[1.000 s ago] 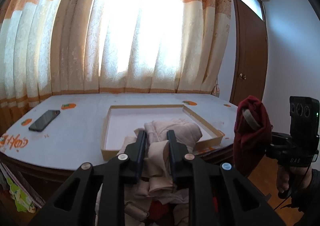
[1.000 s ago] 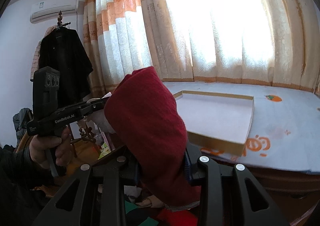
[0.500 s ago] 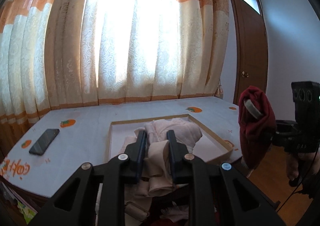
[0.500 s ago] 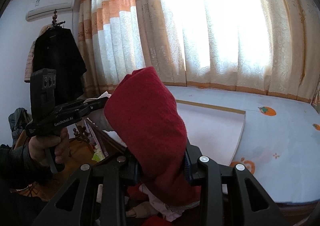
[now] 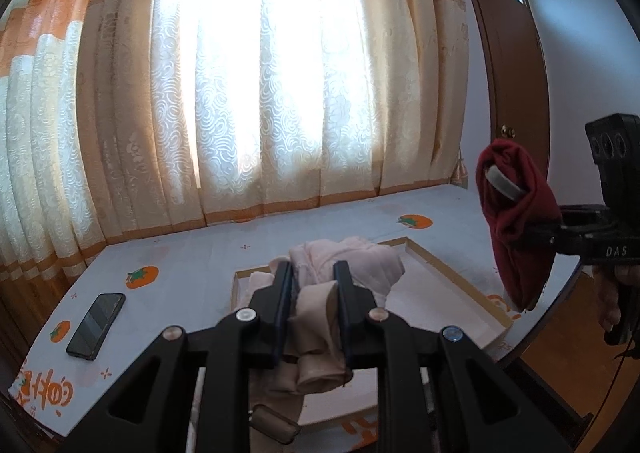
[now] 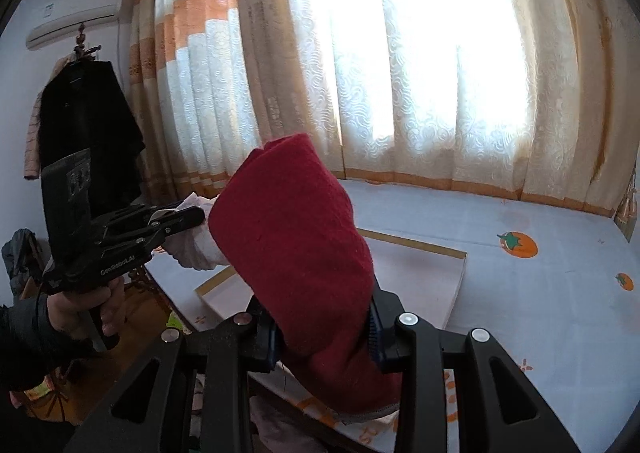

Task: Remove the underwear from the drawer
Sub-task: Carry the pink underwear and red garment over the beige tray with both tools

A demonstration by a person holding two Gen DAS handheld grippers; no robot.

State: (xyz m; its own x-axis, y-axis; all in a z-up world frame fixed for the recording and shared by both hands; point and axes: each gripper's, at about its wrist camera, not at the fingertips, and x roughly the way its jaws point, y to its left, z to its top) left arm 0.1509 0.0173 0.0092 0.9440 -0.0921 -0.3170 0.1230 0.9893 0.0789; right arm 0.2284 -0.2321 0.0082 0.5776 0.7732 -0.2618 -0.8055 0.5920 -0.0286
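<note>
My left gripper [image 5: 312,273] is shut on a bundle of pale pink underwear [image 5: 352,261], held above the near edge of a shallow cardboard tray [image 5: 452,277] on the table. My right gripper [image 6: 320,317] is shut on a folded dark red garment [image 6: 296,237], held over the table's near edge. The red garment [image 5: 516,221] also shows at the right of the left wrist view, and the left gripper [image 6: 188,217] with the pale underwear [image 6: 196,249] at the left of the right wrist view. The drawer is hidden below the frames.
The table has a white cloth with orange fruit prints [image 5: 414,221]. A black phone [image 5: 96,325] lies at its left. Orange and white curtains [image 5: 280,93] hang behind. A brown door [image 5: 512,93] is at the right. A dark coat [image 6: 84,125] hangs at the left.
Both grippers have risen with their garments and moved forward over the table. The tray and tabletop now sit lower in both views.
</note>
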